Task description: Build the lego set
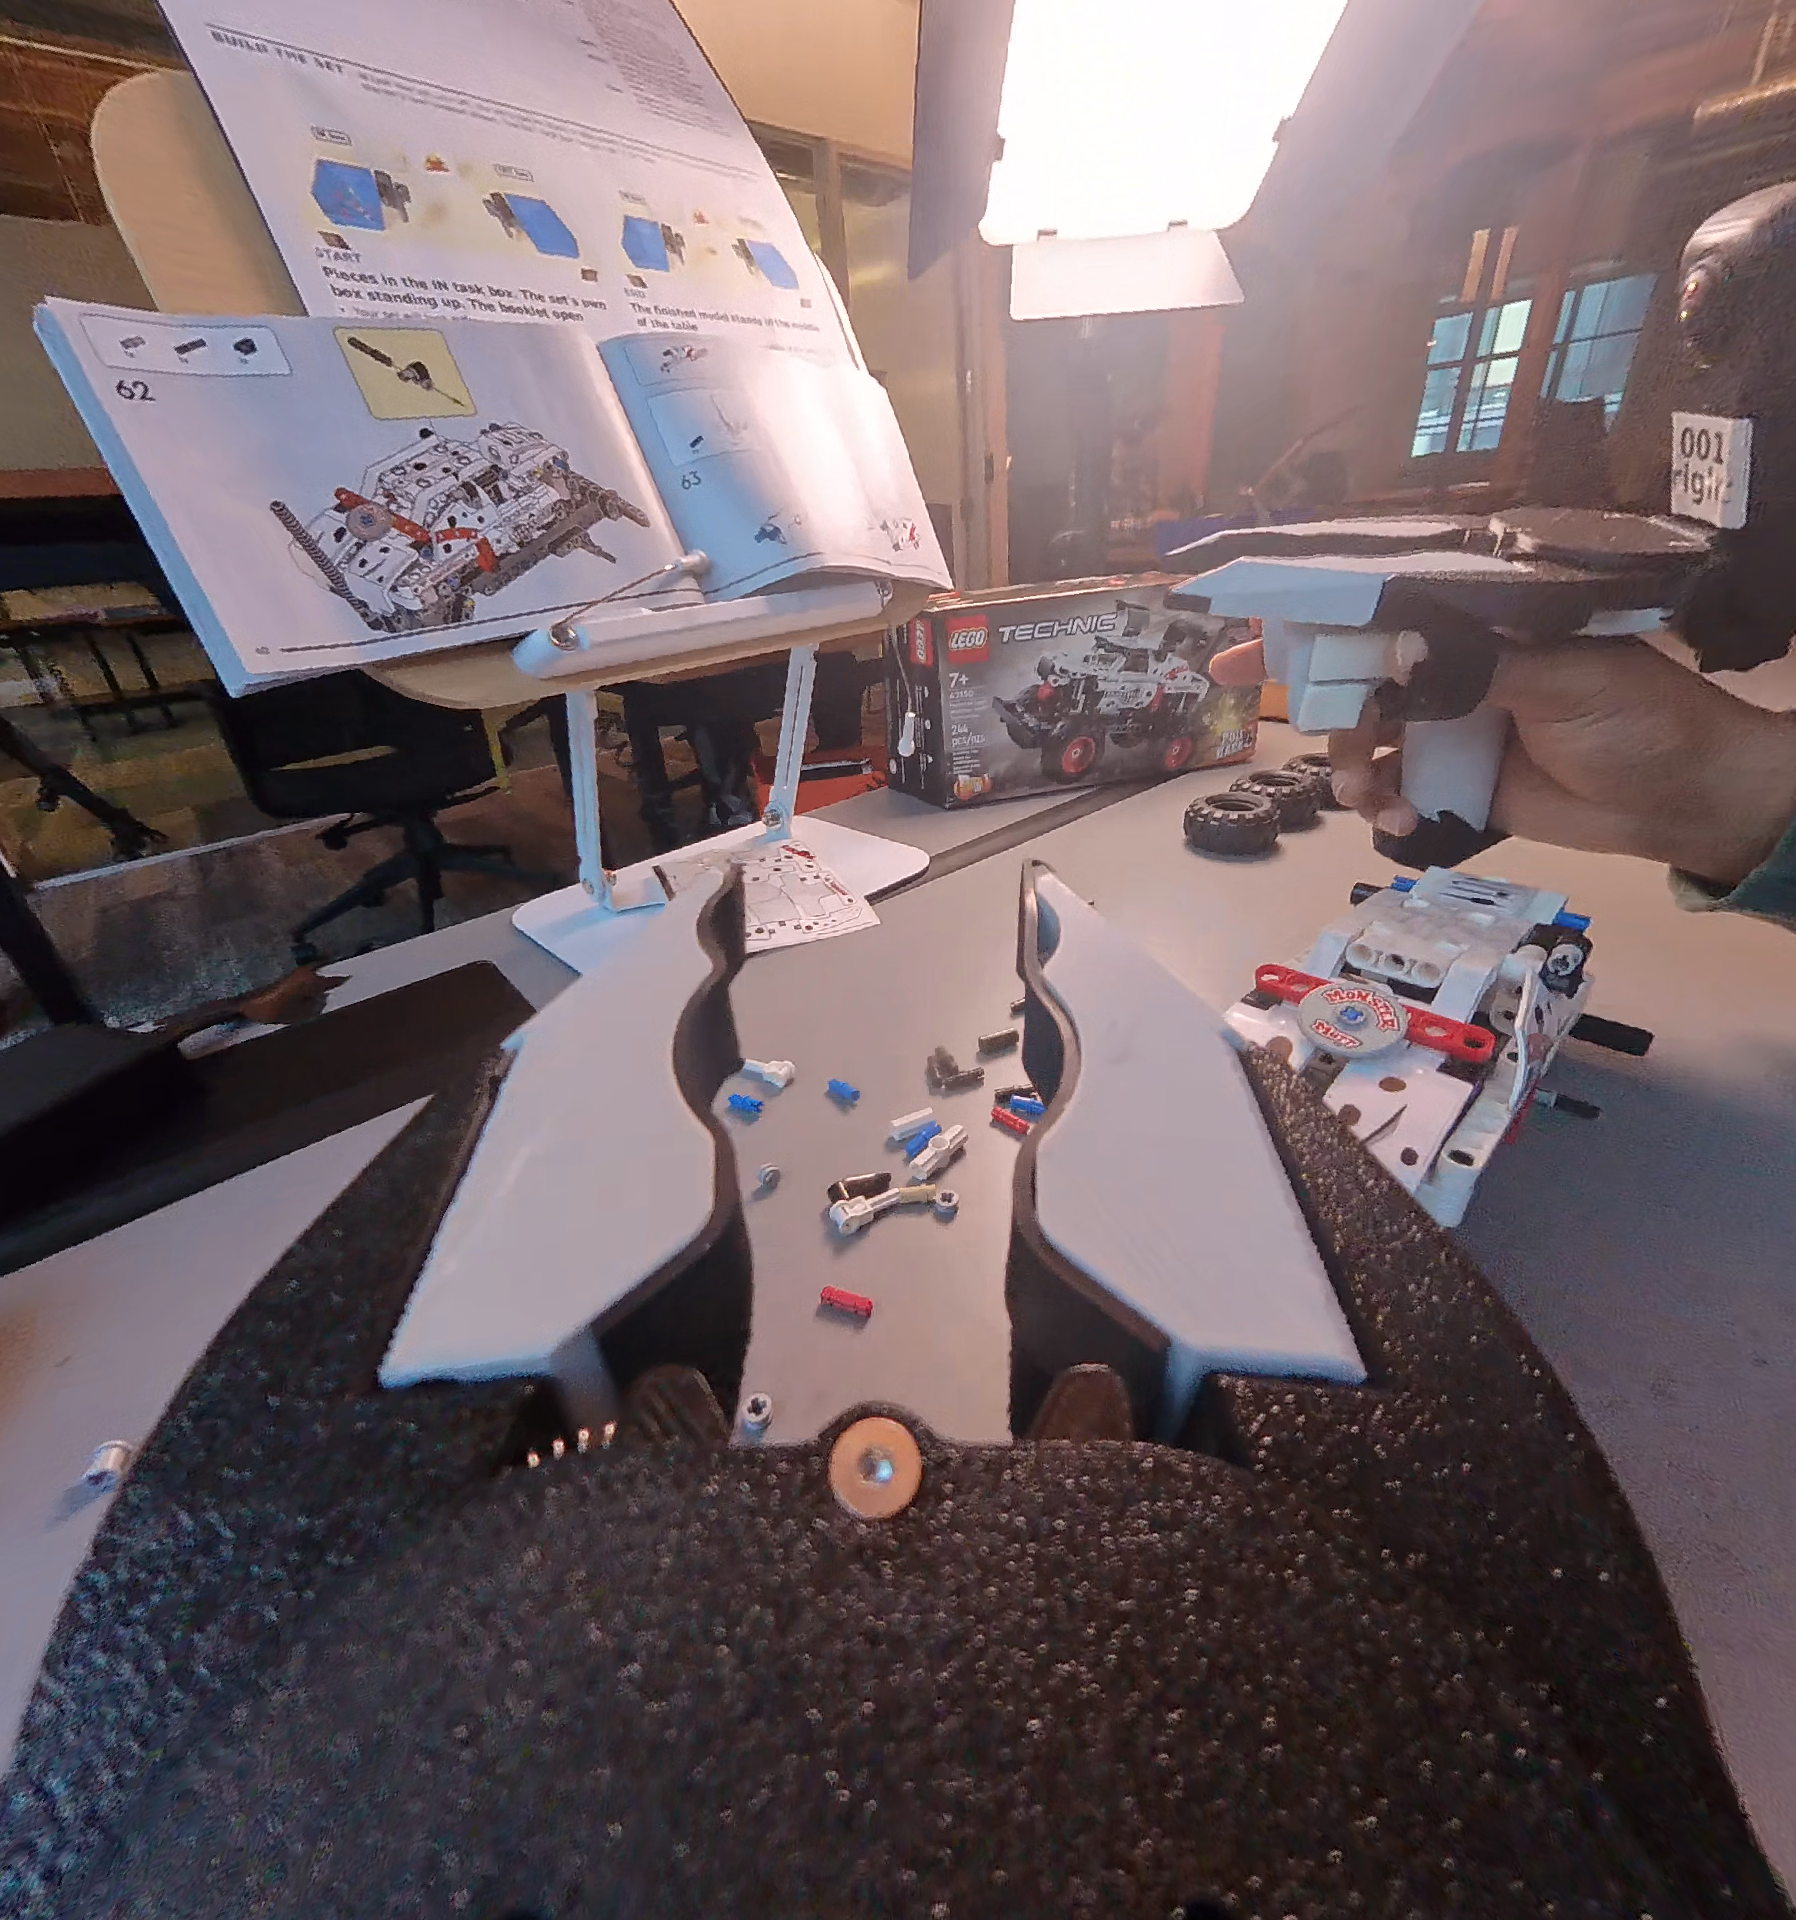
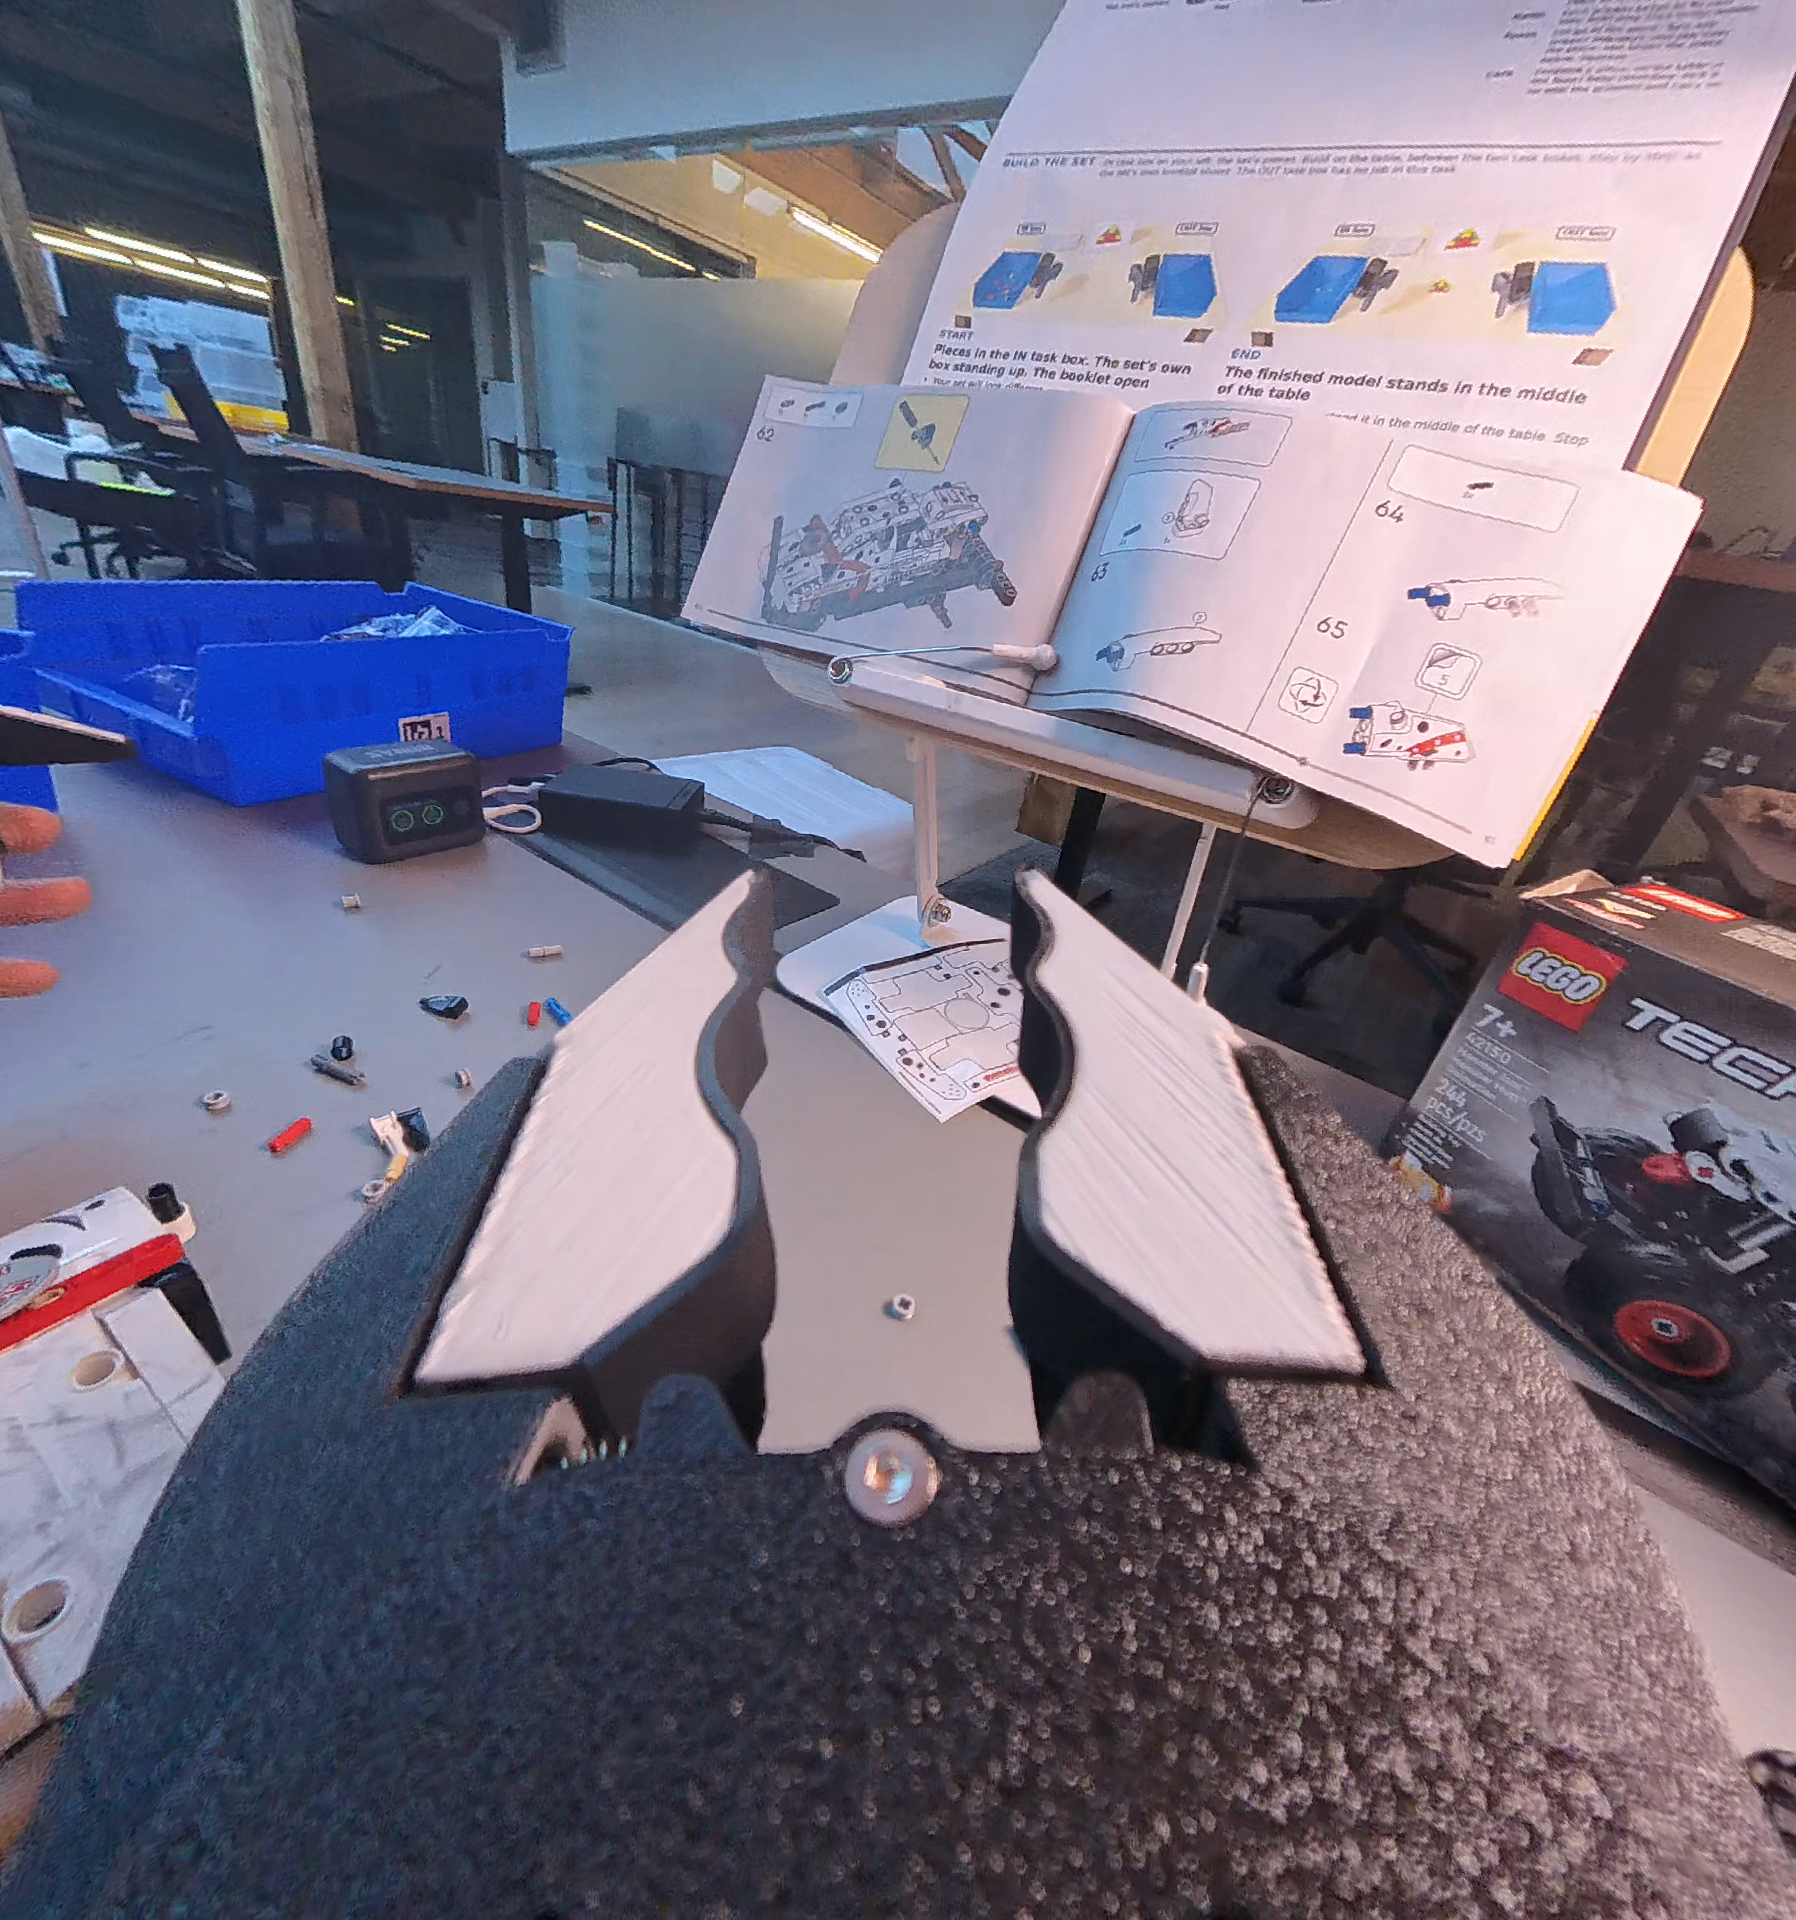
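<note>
I'm over a smooth grey counter (image 1: 1652, 1299) in a dim workshop: timber posts, office chairs, paned windows at the back, one bright light panel overhead.

My left tool (image 1: 878, 914) hangs above the scattered loose pieces (image 1: 873, 1153), jaws wide, nothing between them. My right tool (image 2: 889, 914) is raised off the counter, aimed at the stand, jaws also wide and empty. In the left wrist view I see the right tool from the side with a hand (image 1: 1559, 748) around its white grip.

Counts: one half-built truck body (image 1: 1413, 1039), white panels with dark spots, a red beam and a round disc across it, lying on the counter to the right of the loose pieces. At least three knobby black rubber tyres (image 1: 1232, 823) in a row behind it, beside the one cardboard set box (image 1: 1070, 691), which stands upright. One instruction booklet (image 2: 1133, 582), open, on a white folding stand (image 1: 728, 862) with a printed sheet (image 2: 1372, 208) behind it. One sticker sheet (image 2: 935, 1023) on the stand's base. Two blue plastic bins (image 2: 281, 686) at far left, clear bags inside. One small dark box (image 2: 403, 800) with green rings, one black power brick (image 2: 619, 802).

Loose pieces are small pins, connectors, bushes: blue, red, black, grey, white.
</note>
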Demonstrator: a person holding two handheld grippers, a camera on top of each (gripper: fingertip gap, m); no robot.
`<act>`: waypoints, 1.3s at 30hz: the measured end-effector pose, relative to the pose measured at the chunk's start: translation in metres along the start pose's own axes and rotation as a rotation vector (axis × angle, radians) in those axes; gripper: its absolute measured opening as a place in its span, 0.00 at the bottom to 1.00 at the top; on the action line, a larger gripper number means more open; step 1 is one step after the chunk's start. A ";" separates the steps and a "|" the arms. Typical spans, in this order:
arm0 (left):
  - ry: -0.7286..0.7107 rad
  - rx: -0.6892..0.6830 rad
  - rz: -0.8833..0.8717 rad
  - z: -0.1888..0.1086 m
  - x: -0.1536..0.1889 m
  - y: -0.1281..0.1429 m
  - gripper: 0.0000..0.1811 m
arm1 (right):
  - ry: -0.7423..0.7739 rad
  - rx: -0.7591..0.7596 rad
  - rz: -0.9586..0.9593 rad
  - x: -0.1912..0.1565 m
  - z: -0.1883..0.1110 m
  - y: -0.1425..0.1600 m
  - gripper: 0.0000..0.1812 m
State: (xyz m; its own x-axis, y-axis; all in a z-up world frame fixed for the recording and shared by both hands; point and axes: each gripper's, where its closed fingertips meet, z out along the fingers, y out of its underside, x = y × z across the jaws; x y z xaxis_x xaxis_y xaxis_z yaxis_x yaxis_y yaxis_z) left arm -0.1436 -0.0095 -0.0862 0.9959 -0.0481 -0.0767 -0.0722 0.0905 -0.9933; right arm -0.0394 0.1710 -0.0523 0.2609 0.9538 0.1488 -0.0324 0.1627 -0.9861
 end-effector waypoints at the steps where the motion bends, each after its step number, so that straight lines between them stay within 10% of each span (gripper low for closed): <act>1: 0.002 -0.012 0.020 0.001 0.002 0.001 0.29 | -0.013 -0.004 0.013 -0.001 0.000 0.001 0.26; 12: 0.003 -0.131 0.020 0.006 0.008 0.020 0.27 | 0.010 -0.057 -0.007 0.007 0.021 0.013 0.26; 21: 0.013 -0.170 0.058 0.003 0.013 0.027 0.26 | 0.175 0.041 0.053 0.095 0.115 -0.043 0.09; 28: 0.020 -0.196 0.049 0.005 0.014 0.032 0.26 | 0.147 -0.091 0.044 0.110 0.169 -0.017 0.01; 39: 0.023 -0.231 0.016 0.006 0.011 0.040 0.26 | 0.076 -0.169 -0.067 0.097 0.156 -0.010 0.12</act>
State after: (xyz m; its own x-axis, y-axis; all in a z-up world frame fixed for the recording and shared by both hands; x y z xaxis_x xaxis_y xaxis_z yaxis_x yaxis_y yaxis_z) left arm -0.1349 -0.0005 -0.1267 0.9932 -0.0716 -0.0919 -0.1011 -0.1388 -0.9851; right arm -0.1645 0.3009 -0.0169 0.3296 0.9192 0.2153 0.1480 0.1749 -0.9734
